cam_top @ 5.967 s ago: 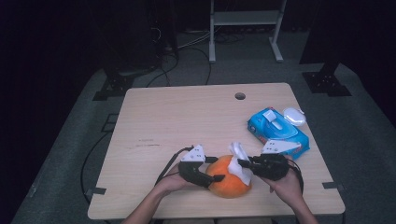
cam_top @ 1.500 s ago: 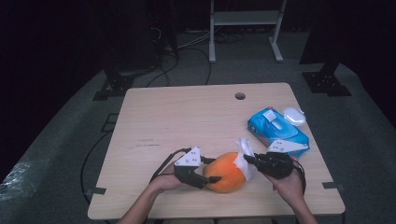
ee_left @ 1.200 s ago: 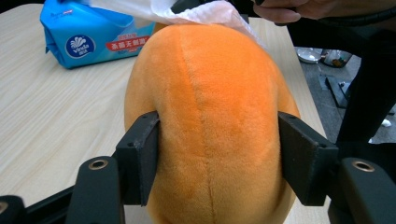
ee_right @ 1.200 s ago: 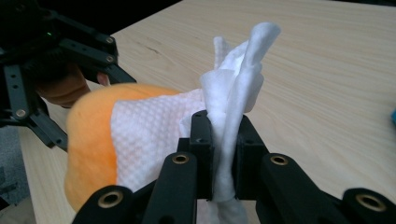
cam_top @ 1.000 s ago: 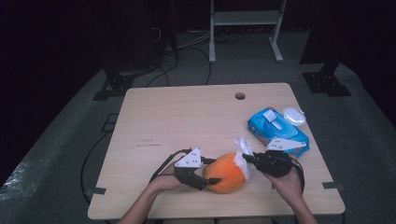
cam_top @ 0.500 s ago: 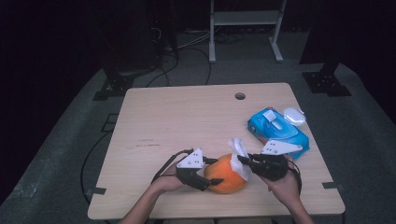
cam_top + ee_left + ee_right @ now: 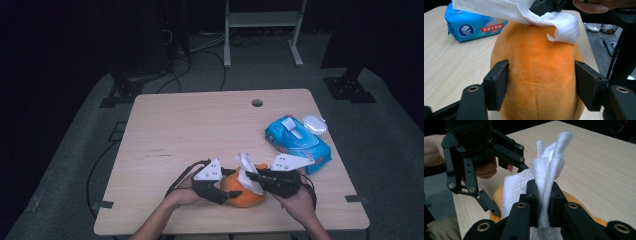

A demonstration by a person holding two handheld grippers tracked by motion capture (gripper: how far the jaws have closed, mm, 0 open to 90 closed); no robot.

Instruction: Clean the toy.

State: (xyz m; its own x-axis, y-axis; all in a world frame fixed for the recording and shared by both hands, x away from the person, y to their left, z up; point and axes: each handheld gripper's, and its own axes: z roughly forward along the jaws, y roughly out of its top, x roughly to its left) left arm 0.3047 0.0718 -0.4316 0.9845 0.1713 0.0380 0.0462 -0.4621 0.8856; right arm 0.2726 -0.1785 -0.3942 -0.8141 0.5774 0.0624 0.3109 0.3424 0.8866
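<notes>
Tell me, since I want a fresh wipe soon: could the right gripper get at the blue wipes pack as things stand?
Probably yes. The blue wipes pack lies just beyond the right gripper with bare table between, though its jaws are shut on a white wipe it must drop first.

The left gripper [image 7: 541,87] clamps the orange plush toy [image 7: 536,75] between both fingers [image 7: 497,83]. A white wipe [image 7: 559,25] lies on its top. A blue wipe pack [image 7: 471,26] rests on the table [image 7: 446,67] behind.

Tabletop [image 7: 200,130]: pale wood grain, rectangular, one small round hole [image 7: 257,103] near the far edge. Resting on it: orange plush toy [image 7: 245,192] at the near edge; blue pack of wet wipes [image 7: 297,142] toward the right edge; small white lid-like item [image 7: 315,124] just beside the pack, far side.
</notes>
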